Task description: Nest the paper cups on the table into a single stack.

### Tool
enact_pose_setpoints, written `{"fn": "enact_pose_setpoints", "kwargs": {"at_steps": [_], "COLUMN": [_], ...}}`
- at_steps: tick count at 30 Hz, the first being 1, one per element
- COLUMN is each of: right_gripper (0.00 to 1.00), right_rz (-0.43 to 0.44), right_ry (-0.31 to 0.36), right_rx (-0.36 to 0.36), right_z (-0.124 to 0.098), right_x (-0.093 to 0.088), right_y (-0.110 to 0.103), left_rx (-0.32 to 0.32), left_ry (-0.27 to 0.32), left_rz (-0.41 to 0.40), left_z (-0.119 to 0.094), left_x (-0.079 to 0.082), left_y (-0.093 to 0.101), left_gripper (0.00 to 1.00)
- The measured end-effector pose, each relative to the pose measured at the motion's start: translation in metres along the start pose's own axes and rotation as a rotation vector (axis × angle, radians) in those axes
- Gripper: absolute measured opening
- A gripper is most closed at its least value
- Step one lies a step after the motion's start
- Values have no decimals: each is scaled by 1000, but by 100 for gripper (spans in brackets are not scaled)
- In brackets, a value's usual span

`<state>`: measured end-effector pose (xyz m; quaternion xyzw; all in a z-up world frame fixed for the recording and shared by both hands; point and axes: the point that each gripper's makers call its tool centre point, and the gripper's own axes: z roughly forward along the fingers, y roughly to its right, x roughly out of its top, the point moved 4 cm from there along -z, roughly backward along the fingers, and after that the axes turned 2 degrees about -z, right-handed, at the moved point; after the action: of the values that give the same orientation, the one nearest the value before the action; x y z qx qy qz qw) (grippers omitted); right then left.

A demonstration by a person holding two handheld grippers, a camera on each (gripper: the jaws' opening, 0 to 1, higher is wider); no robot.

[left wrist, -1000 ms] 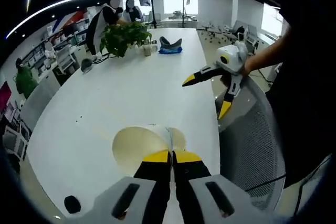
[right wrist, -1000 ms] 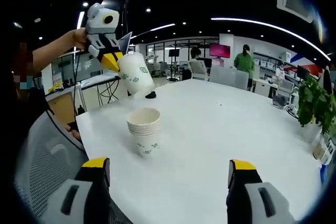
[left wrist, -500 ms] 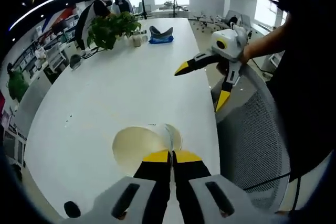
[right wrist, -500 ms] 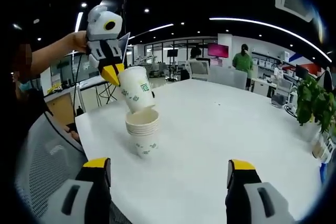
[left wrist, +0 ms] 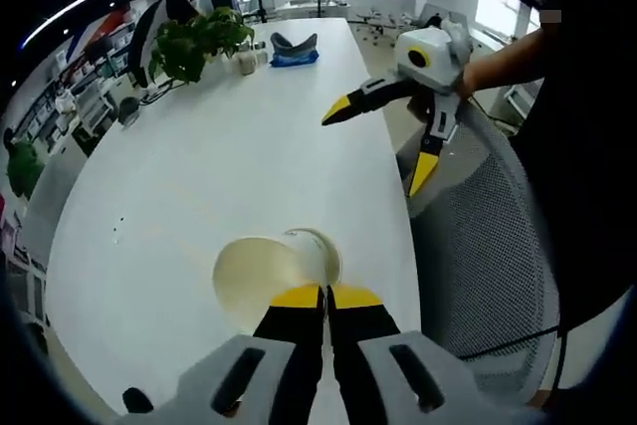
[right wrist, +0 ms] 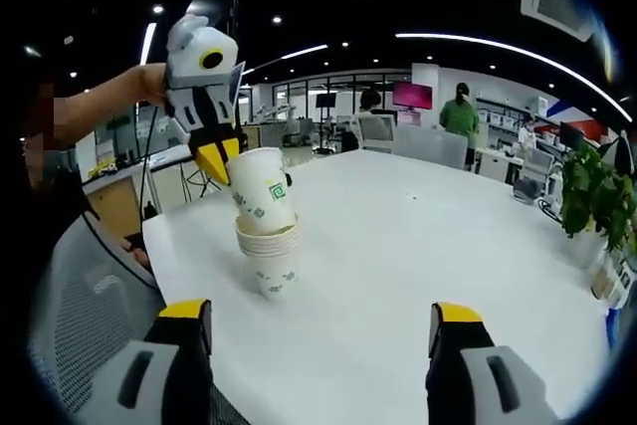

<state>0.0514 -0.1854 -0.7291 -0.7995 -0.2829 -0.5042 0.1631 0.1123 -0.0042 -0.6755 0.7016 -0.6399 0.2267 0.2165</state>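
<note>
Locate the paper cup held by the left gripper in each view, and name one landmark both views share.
Left gripper view: the paper cup sits low at centre, its rim pinched in the left gripper, mouth facing the camera.
Right gripper view: the same cup is left of centre, its base entering the stack of cups.
Shared landmark: the potted plant on the white table.

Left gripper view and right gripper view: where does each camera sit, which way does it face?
Left gripper view: rides the left tongs, looking down past the held cup along the white table; the right tongs and a person's hand enter from the right, open.
Right gripper view: rides the right tongs, level over the table toward the cup stack; the left tongs and a person's arm come from the left, lowering the cup into the stack.
Shared: table, held cup, potted plant.
</note>
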Motion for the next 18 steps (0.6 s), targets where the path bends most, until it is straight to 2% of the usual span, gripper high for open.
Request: {"fn": "enact_pose_setpoints", "kwargs": {"at_steps": [7,18], "right_gripper": [91,90], "right_rz": [2,1], "right_ry": [2,-2], "right_rx": [-6,-7], "right_z": [0,0], "right_x": [0,1], "right_y": [2,4], "left_rx": [-25,-60], "left_ry": [-12,-1], "left_rz": [2,-17], "left_z": [8,16], "left_x": [1,3], "left_y": [2,0], "left_gripper": [0,0]}}
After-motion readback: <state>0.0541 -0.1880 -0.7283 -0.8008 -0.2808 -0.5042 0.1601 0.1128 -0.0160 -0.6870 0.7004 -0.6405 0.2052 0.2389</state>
